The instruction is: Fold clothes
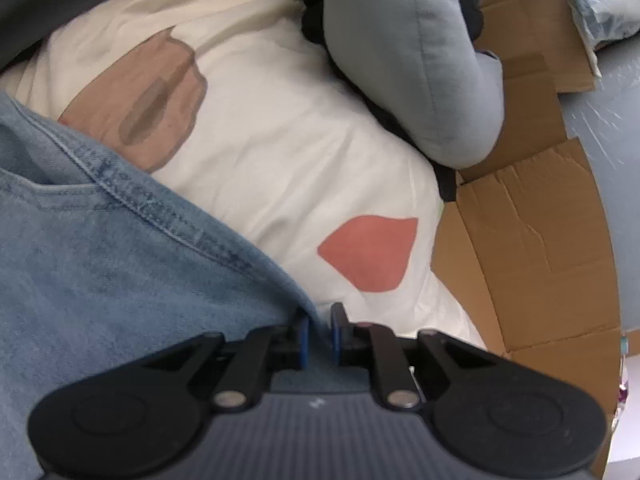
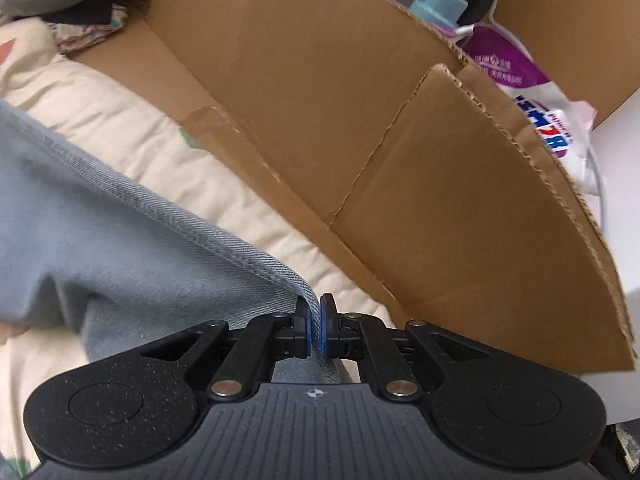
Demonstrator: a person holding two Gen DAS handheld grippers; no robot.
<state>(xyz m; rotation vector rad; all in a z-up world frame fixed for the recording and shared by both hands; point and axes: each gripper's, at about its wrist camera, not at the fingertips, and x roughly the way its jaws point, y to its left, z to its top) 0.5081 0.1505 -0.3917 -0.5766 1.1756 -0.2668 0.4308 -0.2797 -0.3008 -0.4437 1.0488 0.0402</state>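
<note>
Denim hem (image 2: 256, 256) in right tongs (image 2: 315, 330); left unclear.

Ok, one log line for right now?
step: folding | left hand-held gripper: shut on denim garment | right hand-held gripper: shut on denim garment | surface: bedding

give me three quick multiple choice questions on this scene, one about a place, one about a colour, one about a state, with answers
1. Where is the cardboard box relative to the white quilt in the right wrist view?
A. on its right
B. under it
C. on its left

2. What colour is the garment being held?
A. red
B. light blue denim
C. black

3. How are the right gripper jaws?
A. wide open, nothing between
B. shut on the garment's hem
C. shut on cardboard

Answers:
1 A, the box flaps rise along the quilt's right edge.
2 B, faded blue cloth with stitched seams.
3 B, the blue pads pinch the hem between them.
</note>
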